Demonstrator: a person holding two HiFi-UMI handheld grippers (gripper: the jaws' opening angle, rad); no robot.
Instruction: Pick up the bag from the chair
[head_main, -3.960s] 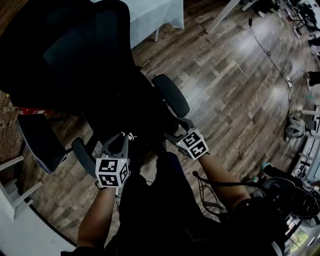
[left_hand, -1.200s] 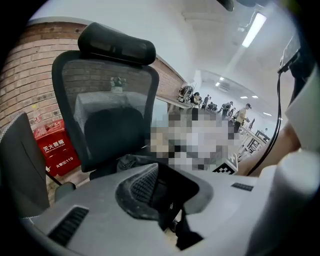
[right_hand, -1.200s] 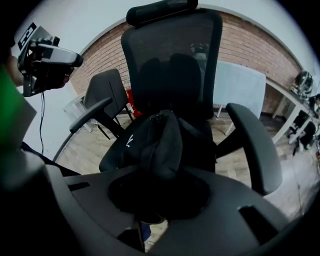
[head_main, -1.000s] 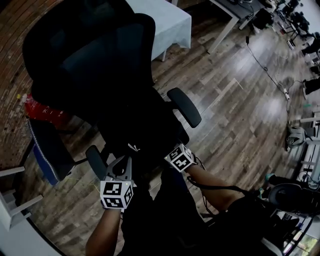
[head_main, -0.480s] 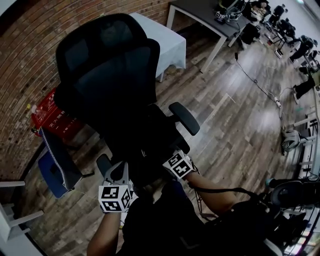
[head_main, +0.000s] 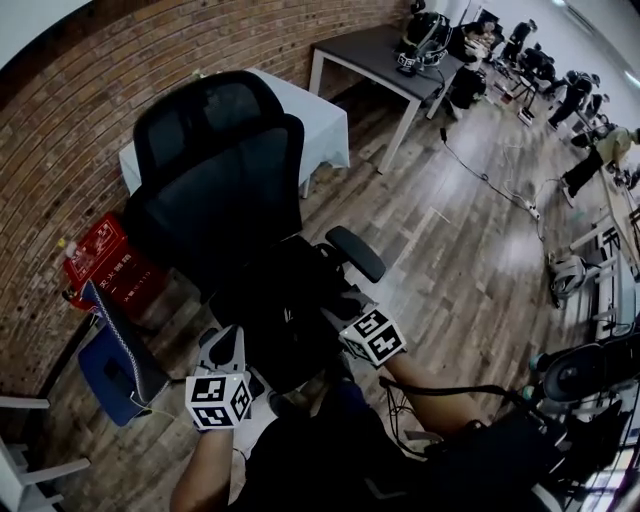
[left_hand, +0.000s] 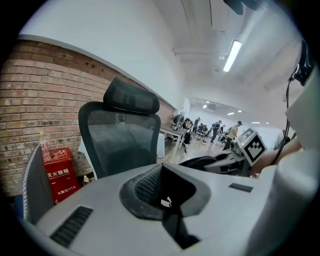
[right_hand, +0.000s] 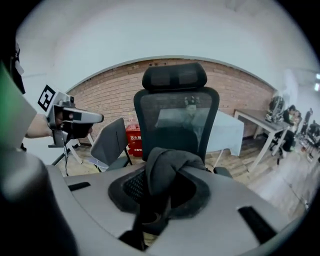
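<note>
Both tools have a hold on the bag (right_hand: 167, 167). The left gripper (left_hand: 164, 201) is clenched on a flat piece of its black fabric, just by a small white logo (left_hand: 165, 202). The right gripper (right_hand: 152, 202) is clamped on a bunched fold of the same dark cloth, which humps up over the top of its jaws. From above, the bag is a black mass slung between the two grippers at the front edge of the chair (head_main: 228, 190), close in to the person's body. It is black against the black seat, so I cannot tell whether its underside rests on the cushion or hangs just free of it.

I judge the reaching and gripping done and the lift itself to be the step in hand. What comes next, to my eye, is a level rise of both hands together. If one outruns the other, the cloth may drag through the thinner pinch on the left. After that comes a draw back toward the person, away from the seat. The right armrest (head_main: 355, 253) juts out just beyond the right gripper, so the bag wants to come up and back rather than sideways. The grip on the right is only a gathered fold, and I would not trust it with a sudden jerk.
</note>
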